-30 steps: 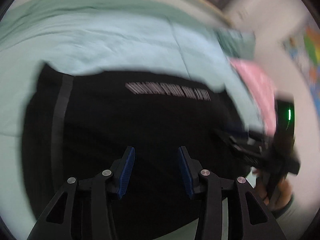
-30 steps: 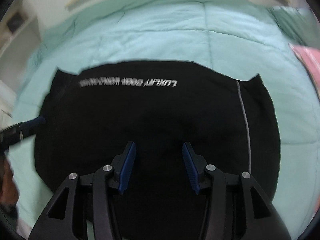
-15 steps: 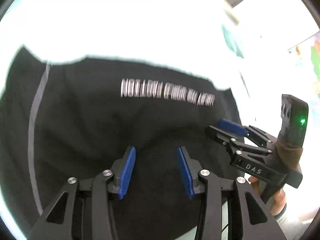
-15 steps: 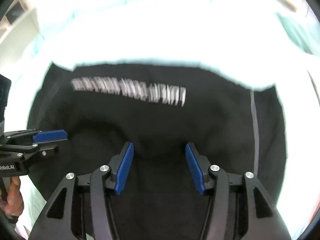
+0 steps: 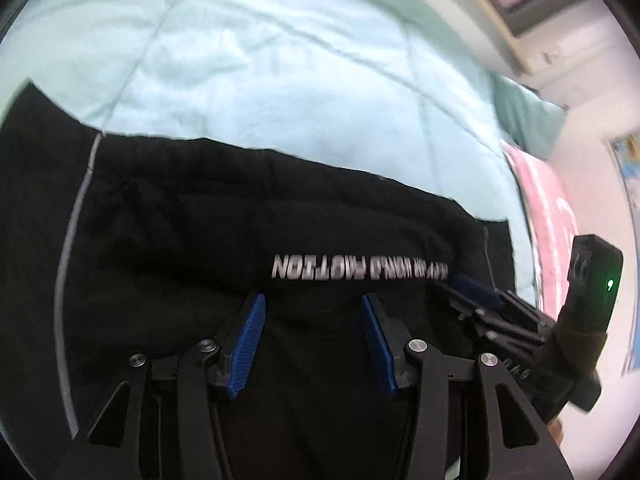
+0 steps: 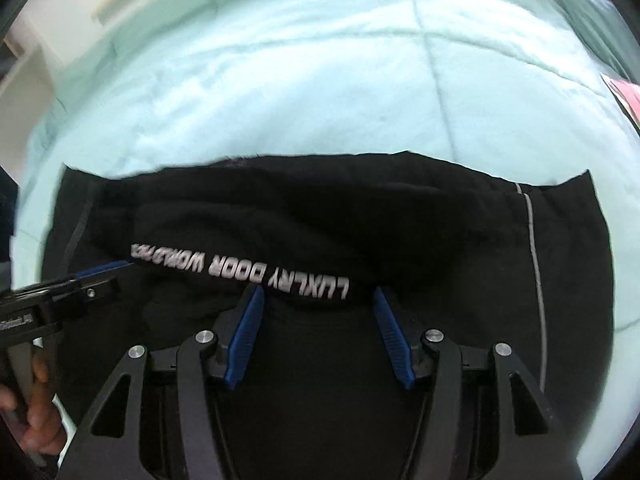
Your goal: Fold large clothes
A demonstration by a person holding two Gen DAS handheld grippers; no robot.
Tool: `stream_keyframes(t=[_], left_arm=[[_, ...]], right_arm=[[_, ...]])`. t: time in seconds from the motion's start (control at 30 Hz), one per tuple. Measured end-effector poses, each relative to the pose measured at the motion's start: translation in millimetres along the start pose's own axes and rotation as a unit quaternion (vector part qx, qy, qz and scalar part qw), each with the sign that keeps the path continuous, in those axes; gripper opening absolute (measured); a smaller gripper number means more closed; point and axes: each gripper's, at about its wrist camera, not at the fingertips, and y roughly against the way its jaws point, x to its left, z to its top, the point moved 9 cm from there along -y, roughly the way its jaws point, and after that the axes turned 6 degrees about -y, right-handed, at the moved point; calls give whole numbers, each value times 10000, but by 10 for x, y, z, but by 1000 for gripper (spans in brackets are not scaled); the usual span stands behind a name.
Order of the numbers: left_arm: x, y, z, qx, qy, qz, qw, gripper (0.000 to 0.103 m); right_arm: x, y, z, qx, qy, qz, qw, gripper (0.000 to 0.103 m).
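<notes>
A large black garment (image 5: pixel 200 248) with white lettering (image 5: pixel 356 268) and grey piping lies spread on a pale teal quilt (image 5: pixel 280 60). My left gripper (image 5: pixel 313 298) points down at it; its jaws are opening and the blue pads do not press on cloth. The lettered fold (image 6: pixel 240 268) bulges up at the tips of my right gripper (image 6: pixel 317 290), whose jaws are also opening, with cloth between them but not pinched. The right gripper (image 5: pixel 468 292) shows at the garment's right side, the left gripper (image 6: pixel 108 274) at its left side.
A pink cloth (image 5: pixel 548 216) and a darker green pillow (image 5: pixel 524 116) lie at the bed's right side, by a wall with a coloured poster (image 5: pixel 628 160). A person's hand (image 6: pixel 36 420) holds the left gripper's handle. White shelving (image 6: pixel 24 80) stands at the left.
Both grippers have come down and closer to the garment, so the lettering now sits at their fingertips. The lettered part has bunched into a raised fold. Both pairs of jaws stand slightly wider.
</notes>
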Motion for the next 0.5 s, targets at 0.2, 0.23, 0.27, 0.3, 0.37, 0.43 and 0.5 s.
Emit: stream_keyframes(t=[0.2, 0.23, 0.27, 0.3, 0.37, 0.43, 0.5], left_arm=[[-368, 710, -740, -80, -895, -214, 9957, 52], [-378, 734, -849, -13, -931, -211, 9954, 52], [-365, 719, -1012, 104, -919, -161, 9956, 53], [-295, 681, -1153, 253, -854, -108, 9960, 53], [-183, 528, -1338, 407, -637, 87, 9971, 53], [-87, 326, -1415, 422, -509, 210, 9976, 52], [-13, 157, -1445, 444, -512, 410, 9969, 52]], right_arm=[[183, 748, -658, -103, 465, 345, 9983, 61], [249, 753, -769, -27, 511, 361, 9980, 61], [320, 723, -909, 87, 578, 346, 9977, 61], [333, 690, -1054, 208, 649, 242, 9974, 61], [287, 492, -1344, 472, 705, -94, 9964, 61], [326, 328, -1462, 639, 399, -8, 9972, 63], [272, 176, -1470, 749, 182, 56, 9970, 63]])
